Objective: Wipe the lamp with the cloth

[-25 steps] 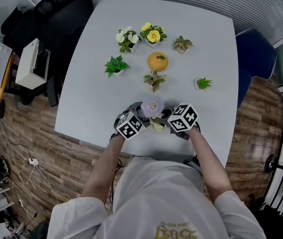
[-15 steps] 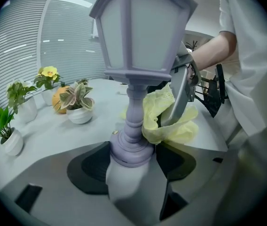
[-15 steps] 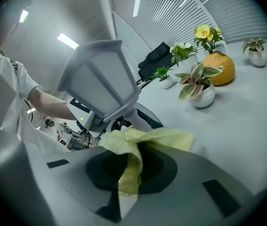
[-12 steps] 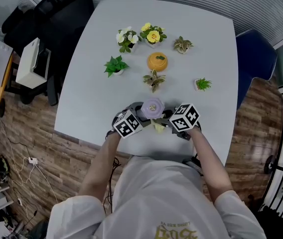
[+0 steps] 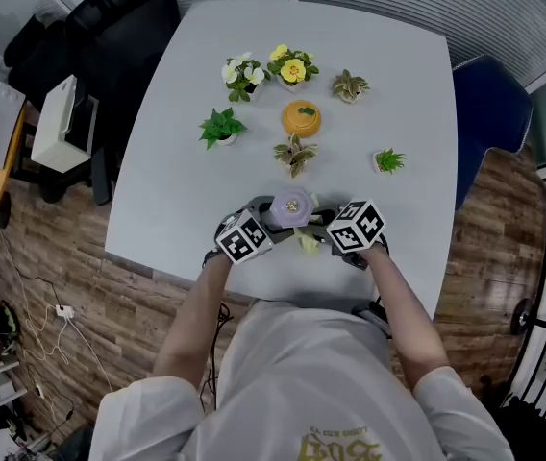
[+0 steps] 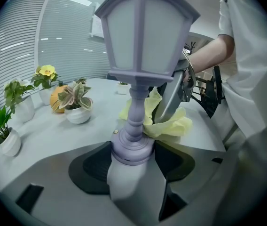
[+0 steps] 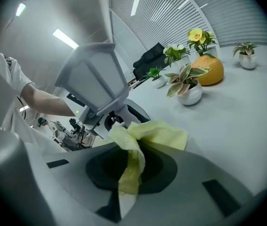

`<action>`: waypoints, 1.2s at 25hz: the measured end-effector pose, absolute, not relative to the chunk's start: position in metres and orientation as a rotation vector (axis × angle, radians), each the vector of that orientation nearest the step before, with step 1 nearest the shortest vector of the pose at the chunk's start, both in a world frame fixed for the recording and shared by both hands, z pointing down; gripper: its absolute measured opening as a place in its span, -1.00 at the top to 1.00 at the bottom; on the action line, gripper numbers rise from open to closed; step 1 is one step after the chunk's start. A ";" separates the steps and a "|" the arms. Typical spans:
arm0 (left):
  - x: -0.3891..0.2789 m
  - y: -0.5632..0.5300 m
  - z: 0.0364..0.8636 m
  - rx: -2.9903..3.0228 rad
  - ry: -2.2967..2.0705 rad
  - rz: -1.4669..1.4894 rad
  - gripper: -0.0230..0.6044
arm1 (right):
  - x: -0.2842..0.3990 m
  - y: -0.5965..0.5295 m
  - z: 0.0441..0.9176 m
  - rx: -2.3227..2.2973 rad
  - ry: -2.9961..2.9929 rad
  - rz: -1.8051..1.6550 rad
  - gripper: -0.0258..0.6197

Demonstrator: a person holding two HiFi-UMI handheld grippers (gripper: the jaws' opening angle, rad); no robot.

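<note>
A lilac lantern-shaped lamp (image 5: 292,206) stands upright near the table's front edge. My left gripper (image 6: 132,150) has its pads on both sides of the lamp's round base (image 6: 129,147). Its jaws have just been closing on that base. The lamp's shade (image 6: 143,32) rises straight above them. My right gripper (image 7: 131,160) is shut on a crumpled yellow cloth (image 7: 145,134). The cloth (image 6: 168,124) lies against the lamp's stem on the right side. In the right gripper view the lamp (image 7: 96,79) stands just beyond the cloth. From the head view the cloth (image 5: 309,245) shows between the two marker cubes.
Several small potted plants (image 5: 223,126) and an orange round pot (image 5: 302,118) stand across the middle of the white table (image 5: 388,248). A black chair (image 5: 110,27) is at the table's far left, a blue chair (image 5: 489,104) at the right.
The left gripper's marker cube has edged slightly to the left. Lamp, cloth and right gripper stay where they were.
</note>
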State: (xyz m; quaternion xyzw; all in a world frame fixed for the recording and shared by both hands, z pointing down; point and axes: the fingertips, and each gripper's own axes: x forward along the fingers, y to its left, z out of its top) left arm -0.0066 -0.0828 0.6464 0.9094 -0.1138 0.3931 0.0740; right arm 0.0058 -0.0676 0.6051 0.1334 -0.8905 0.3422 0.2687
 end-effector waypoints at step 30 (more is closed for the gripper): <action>-0.004 -0.082 0.644 2.742 -0.347 1.173 -0.02 | 0.013 -0.103 0.588 0.599 -2.469 1.018 0.77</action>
